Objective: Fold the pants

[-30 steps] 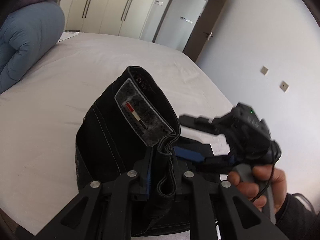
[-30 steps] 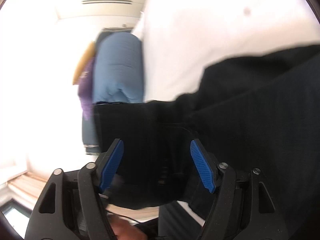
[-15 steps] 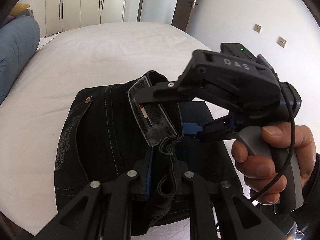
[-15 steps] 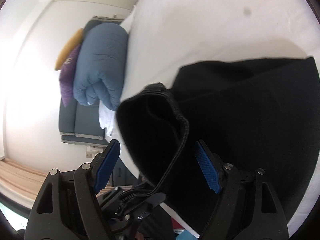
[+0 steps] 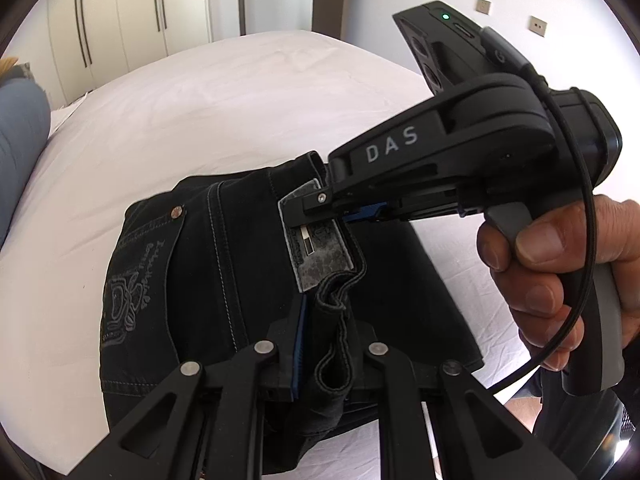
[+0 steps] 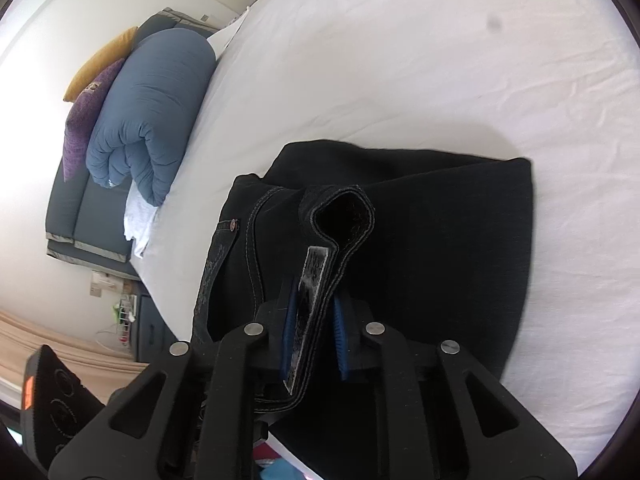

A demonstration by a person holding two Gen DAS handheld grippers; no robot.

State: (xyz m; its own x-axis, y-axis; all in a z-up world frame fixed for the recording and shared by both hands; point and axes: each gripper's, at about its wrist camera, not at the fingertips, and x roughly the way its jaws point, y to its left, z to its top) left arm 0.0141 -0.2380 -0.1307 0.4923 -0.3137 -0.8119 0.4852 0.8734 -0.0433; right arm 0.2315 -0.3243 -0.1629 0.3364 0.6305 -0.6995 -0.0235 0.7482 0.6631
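Black denim pants [image 5: 192, 280] are seen lying on the white bed [image 5: 200, 112], near its edge, already doubled into a compact stack w/ waistband raised off the stack.

Left gripper [image 5: 326, 344]: jaws closed on waistband edge, belt loop bunched between the pads. Right gripper [image 6: 314, 334]: jaws now closed on the waistband at the grey patch [image 5: 316, 248]; blue pads [image 6: 290, 320] pressed to fabric on both sides.

Change vs 1.0 s ago: right jaws were wide apart then, approaching over the pants, view blurred. At 0.5 s ago they were still apart w/ the waistband fold between them. Now shut on it. Left grip is unchanged across all three samples. Right hand [image 5: 560, 280] has been brought in close to the left unit; both grasp pts sit near each other on the same band.

Meaning for task (judgement): two-pt hold on waistband is established, so a lift or a carry-over of the top edge can be done next. Fold prob. mid-way; legs appear already folded under, final fold not yet made.

Risk: grasp pts are close together, so the far side of the band may sag when lifted. Denim is stiff and thick at the seam; slip is judged unlikely.

Blue duvet [image 6: 152, 112] and cushions are noted well apart, at the bed head.
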